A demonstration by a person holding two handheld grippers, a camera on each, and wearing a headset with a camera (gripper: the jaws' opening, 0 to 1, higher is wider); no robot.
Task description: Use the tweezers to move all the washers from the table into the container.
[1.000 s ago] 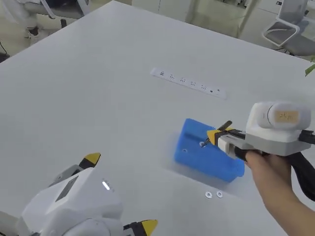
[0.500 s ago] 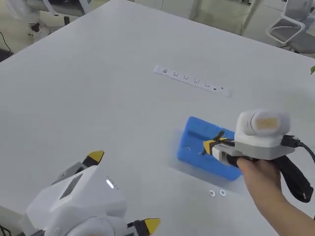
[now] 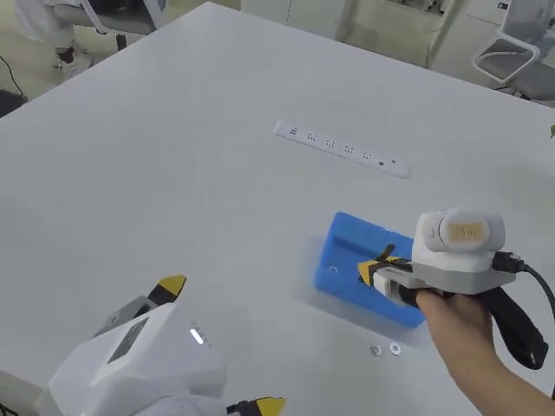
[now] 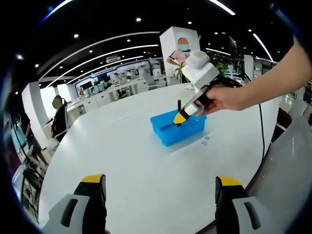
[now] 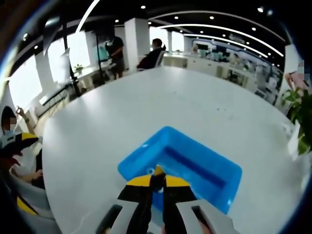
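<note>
The right gripper (image 5: 157, 179) has its yellow-tipped jaws pressed shut on the thin dark tweezers (image 4: 179, 105), which stick out past the tips. A hand (image 3: 455, 316) holds it over the blue container (image 3: 347, 260), whose open hollow lies just ahead of the jaws in the right gripper view. The left gripper (image 4: 158, 183) has its jaws spread wide with nothing between them, and sits well apart at the container's 8 o'clock in the head view. Two washers (image 3: 385, 350) lie side by side on the white table (image 3: 173, 173), near the container at its 6 o'clock. A power strip (image 3: 340, 147) lies at its 12 o'clock.
</note>
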